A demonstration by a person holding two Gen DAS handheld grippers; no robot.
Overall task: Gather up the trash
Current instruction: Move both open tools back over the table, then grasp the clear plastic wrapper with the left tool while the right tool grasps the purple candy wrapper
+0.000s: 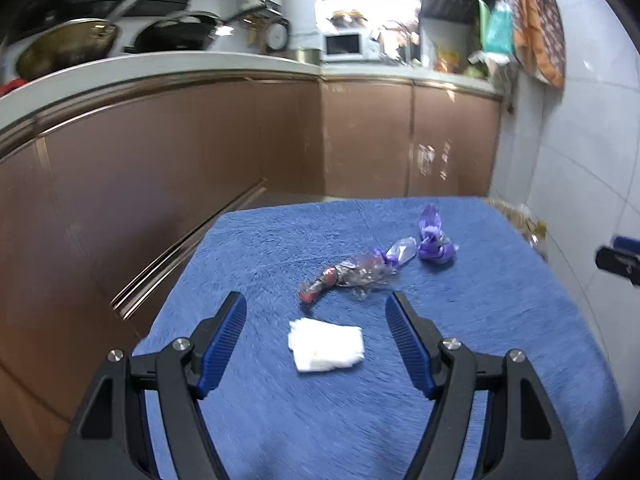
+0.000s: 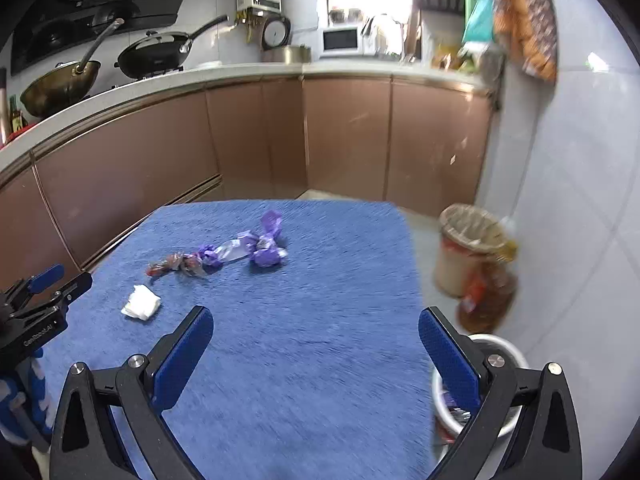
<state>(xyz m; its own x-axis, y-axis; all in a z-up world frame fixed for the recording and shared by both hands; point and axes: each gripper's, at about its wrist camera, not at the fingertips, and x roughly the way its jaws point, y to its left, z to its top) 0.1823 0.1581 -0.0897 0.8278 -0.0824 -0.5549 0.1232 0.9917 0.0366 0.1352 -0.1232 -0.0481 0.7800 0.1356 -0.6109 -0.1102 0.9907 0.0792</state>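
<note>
Hovering low over the blue cloth, I keep my left gripper spread wide and empty, the folded white tissue lying just ahead between its fingers, probably my first pick. My right gripper is equally wide, holding nothing. Farther off lie clear candy wrappers and a purple wrapper; nothing blocks them, and the lined waste bin stands on the floor beyond the table's right edge.

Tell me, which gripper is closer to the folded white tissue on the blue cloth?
Left. The left gripper hovers open right over the folded white tissue; the right gripper sits farther off to its right.
</note>
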